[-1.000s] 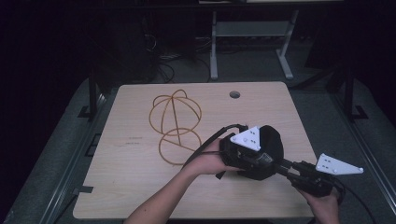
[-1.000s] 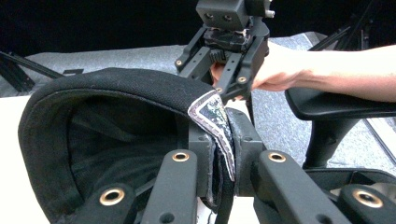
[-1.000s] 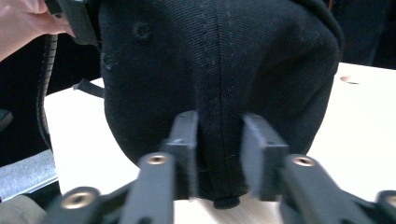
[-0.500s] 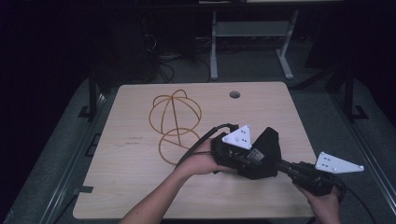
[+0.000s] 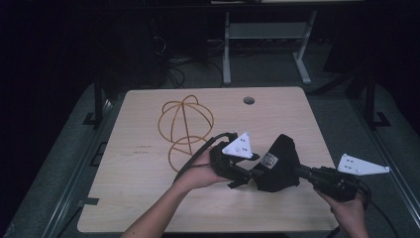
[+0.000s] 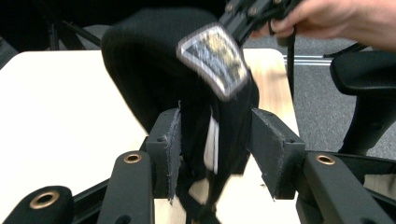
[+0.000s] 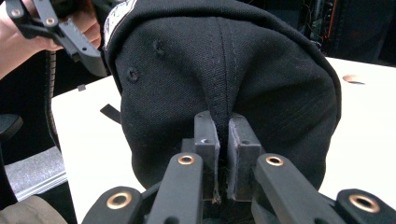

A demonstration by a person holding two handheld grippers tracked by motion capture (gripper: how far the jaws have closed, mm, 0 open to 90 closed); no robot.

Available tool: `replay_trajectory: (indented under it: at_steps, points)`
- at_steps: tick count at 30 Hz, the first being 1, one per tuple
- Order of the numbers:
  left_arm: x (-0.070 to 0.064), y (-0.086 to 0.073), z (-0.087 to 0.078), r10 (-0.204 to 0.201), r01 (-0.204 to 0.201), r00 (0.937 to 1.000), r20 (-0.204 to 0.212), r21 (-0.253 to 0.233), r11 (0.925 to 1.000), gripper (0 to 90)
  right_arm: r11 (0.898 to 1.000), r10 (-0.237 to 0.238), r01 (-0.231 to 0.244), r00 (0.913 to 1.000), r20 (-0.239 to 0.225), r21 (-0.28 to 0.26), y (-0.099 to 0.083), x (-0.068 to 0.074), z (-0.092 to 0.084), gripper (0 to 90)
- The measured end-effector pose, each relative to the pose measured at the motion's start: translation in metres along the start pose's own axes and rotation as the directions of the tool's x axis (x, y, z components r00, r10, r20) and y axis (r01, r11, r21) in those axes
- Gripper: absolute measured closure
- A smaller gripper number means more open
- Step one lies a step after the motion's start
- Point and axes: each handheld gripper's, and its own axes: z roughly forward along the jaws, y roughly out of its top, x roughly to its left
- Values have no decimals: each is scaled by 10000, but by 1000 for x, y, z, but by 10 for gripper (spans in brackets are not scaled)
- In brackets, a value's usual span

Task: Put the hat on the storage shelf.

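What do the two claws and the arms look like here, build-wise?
Both are black handheld units. The left claw and right claw each carry a pale three-cornered plate with small dots on top and trail a black cable. Seen close in the gripper views, each has two black link arms with brass-coloured rivets, ending in dark grey block pads with frayed edges. The forearms are bare, no sleeves showing.

Near the middle of the frame, a little to the left, you see a wire sphere frame (image 5: 185, 125) of thin orange-brown rods lying on the light wooden bench (image 5: 133, 188). A small round hole (image 5: 248, 100) sits in the bench near its far edge. Behind the bench, at the top of the frame, a grey metal stand (image 5: 267, 37) rests on the dark floor (image 5: 64, 148).
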Motion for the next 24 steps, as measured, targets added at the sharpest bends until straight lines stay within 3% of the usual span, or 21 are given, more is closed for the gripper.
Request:
replay_trajectory:
  at_steps: [9,24]
  points:
    - [-5,-21,-11,-197,197,9996,-205,21,9998,529,9999,54,-57,9997,228,111,15,-5,-6,839]
    - [-14,-54,-13,-470,473,9985,-280,121,9988,510,9998,23,-30,9993,365,180,32,-12,-9,839]
